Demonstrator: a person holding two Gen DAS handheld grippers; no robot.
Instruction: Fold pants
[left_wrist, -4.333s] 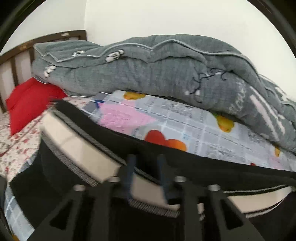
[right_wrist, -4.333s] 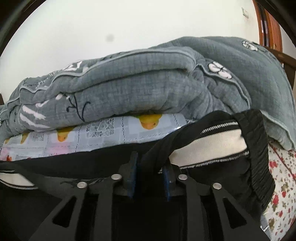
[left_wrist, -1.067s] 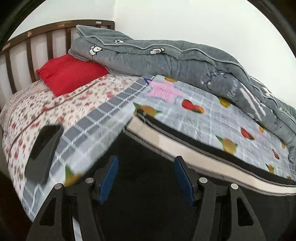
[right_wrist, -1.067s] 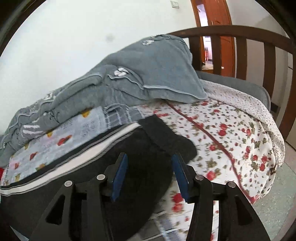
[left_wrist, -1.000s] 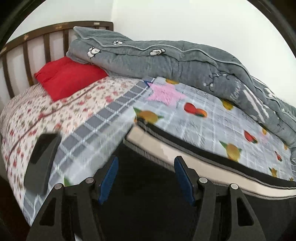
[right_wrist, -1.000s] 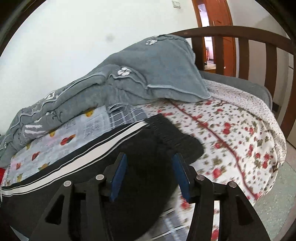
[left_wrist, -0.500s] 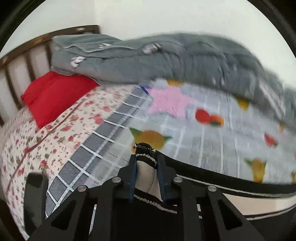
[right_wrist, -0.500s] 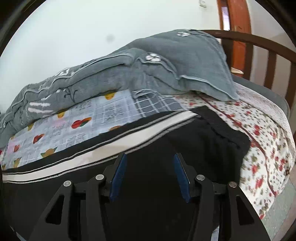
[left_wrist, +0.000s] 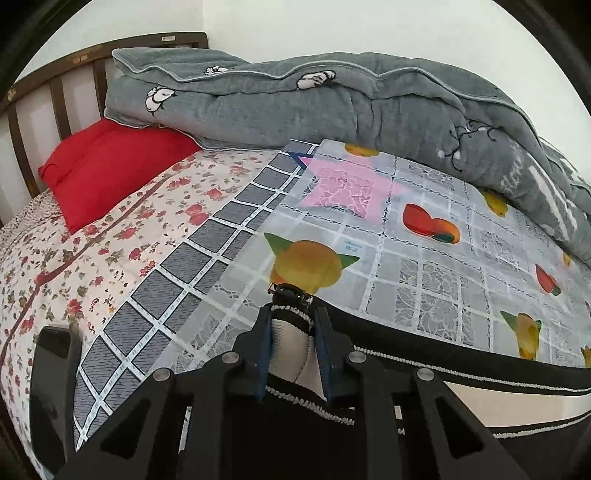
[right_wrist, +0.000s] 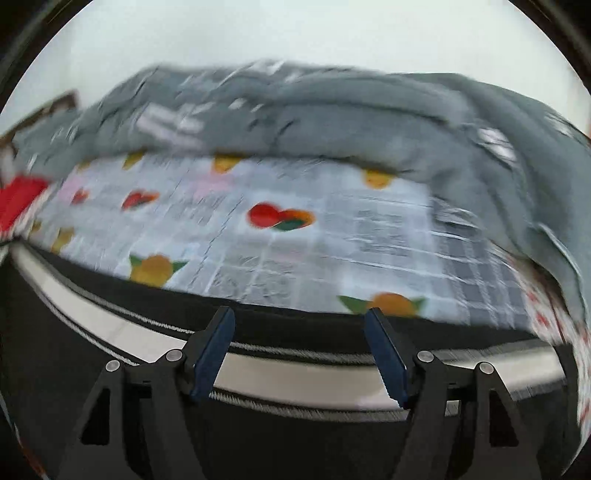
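A bed (left_wrist: 110, 258) fills the room's corner, white wall behind, dark wooden headboard (left_wrist: 55, 92) at one end. A rolled grey quilt (left_wrist: 332, 103) lies along the wall side; a fruit-print plastic sheet (left_wrist: 424, 258) covers the middle of the floral bedspread, w/ a red pillow (left_wrist: 110, 166) by the headboard.

Black pants (right_wrist: 295, 443) w/ a pale side stripe lie lengthwise along the near edge of the bed, long axis running across both views, parallel to the quilt. Left gripper (left_wrist: 291, 347) is pinched nearly shut on the bunched end of the pants, stripe fabric wedged between its blue pads, at the headboard-side end. Right gripper (right_wrist: 299, 354) hangs over the stripe further along, jaws opening wide, cloth below and behind them but nothing pressed between the pads; view is motion-blurred.

Judgement: left hand has its end; right is nearer the pants' other stretch & likely needs to grab there before any fold along the length. A dark object (left_wrist: 55, 387) sits at the bed's edge, unclear what.
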